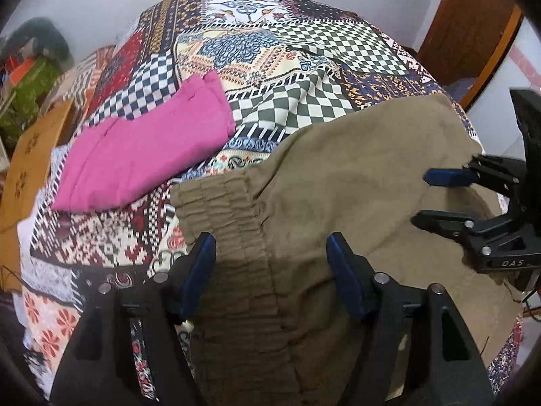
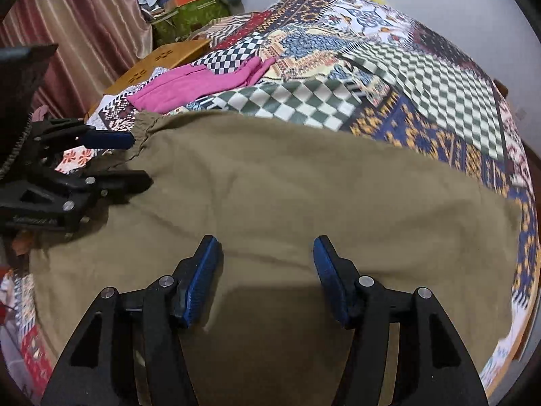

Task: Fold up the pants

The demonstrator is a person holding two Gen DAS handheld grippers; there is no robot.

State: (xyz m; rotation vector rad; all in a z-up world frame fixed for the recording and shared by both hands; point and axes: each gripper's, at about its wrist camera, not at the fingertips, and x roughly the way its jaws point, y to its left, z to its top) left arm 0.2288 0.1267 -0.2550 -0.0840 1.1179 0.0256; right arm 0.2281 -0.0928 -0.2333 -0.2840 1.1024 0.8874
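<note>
Pants (image 1: 304,203): you have one olive-brown pair spread flat on the patterned bedspread (image 1: 277,54), its elastic waistband (image 1: 216,209) at about 7 o'clock in the left wrist view, the legs running off toward 3 o'clock. One folded pink garment (image 1: 142,155) lies apart from it, at 10 o'clock on the same spread.

You hold two grippers. Your left gripper (image 1: 270,270) hovers over the waistband end with its blue pads (image 1: 199,270) well apart, nothing between them. Your right gripper (image 2: 267,277) sits over the middle of the brown cloth, jaws likewise spread wide and holding nothing. Each shows in the other's view: the right at 3 o'clock, the left (image 2: 132,162) at 9 o'clock beside the gathered waistband.

One wooden board (image 2: 162,64) with cut-out flower shapes lies beyond the pink garment at 11 o'clock in the right wrist view. One green box (image 2: 189,17) stands behind it; something orange shows at its top, too blurred to name.
</note>
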